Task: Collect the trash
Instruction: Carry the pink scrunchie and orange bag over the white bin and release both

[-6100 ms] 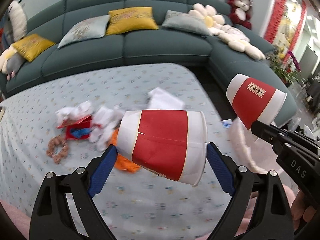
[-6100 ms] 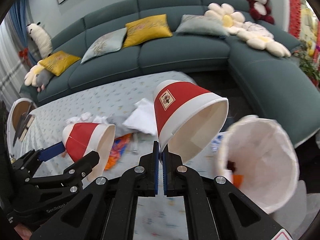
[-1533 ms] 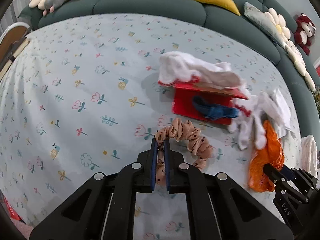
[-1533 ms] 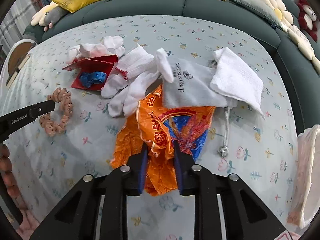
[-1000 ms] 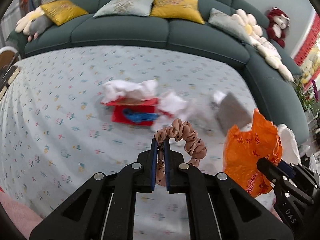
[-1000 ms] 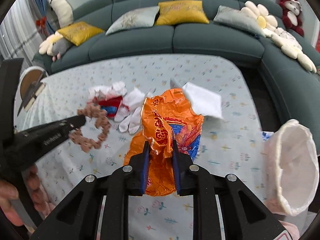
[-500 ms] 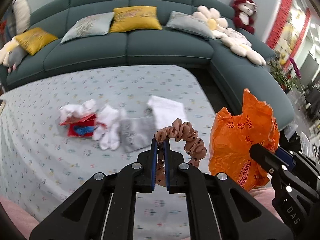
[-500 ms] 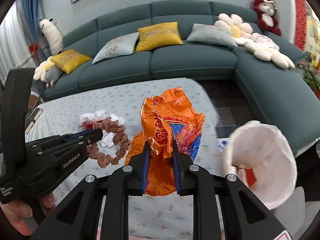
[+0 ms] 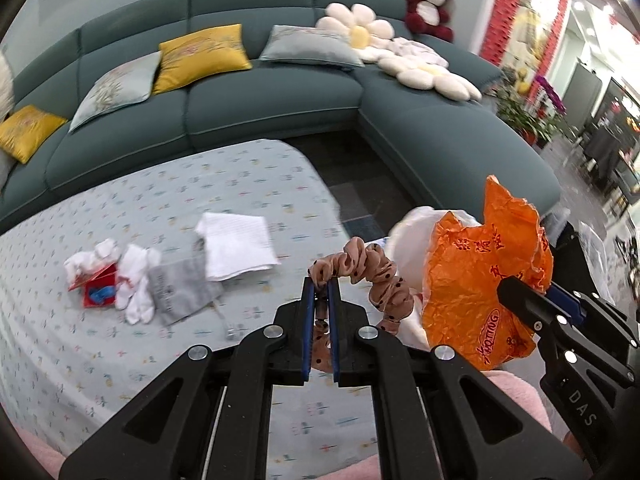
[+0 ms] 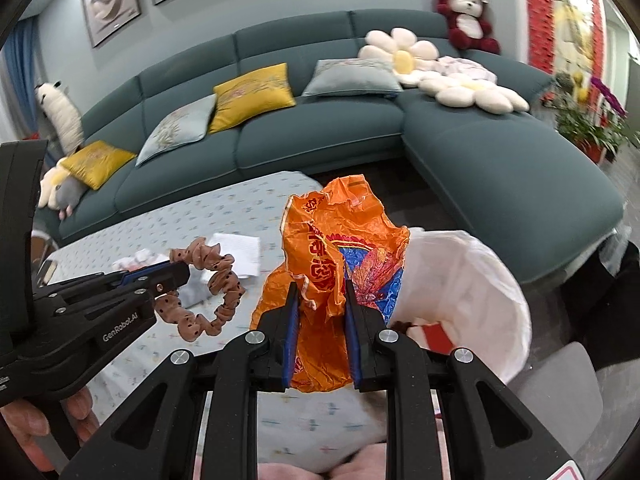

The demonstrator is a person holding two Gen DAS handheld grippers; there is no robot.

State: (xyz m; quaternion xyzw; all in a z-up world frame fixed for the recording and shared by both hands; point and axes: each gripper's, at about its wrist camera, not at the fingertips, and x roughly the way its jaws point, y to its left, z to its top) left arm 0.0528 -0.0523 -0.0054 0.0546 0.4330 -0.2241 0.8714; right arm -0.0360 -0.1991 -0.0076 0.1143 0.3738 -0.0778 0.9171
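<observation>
My left gripper (image 9: 320, 285) is shut on a pink dotted scrunchie (image 9: 370, 270), which hangs in the air over the table's right end. In the right wrist view the same gripper (image 10: 176, 274) and scrunchie (image 10: 212, 288) show at the left. My right gripper (image 10: 319, 290) is shut on a crumpled orange plastic bag (image 10: 332, 236), held up beside the rim of a white-lined trash bin (image 10: 472, 276). From the left wrist view the orange bag (image 9: 476, 276) hides most of the bin (image 9: 408, 228). Red and white trash lies inside the bin.
On the flowered tablecloth (image 9: 100, 344) lie a white folded cloth (image 9: 236, 246), a grey pouch (image 9: 180, 292), white socks (image 9: 138, 280) and a red packet (image 9: 98, 290). A teal corner sofa (image 9: 272, 92) with cushions and plush toys runs behind. A hand (image 10: 44, 428) holds the left gripper.
Both grippers have swung right and upward from the table's pile toward the bin, carrying the scrunchie and the orange bag. The bin now sits right behind the bag.
</observation>
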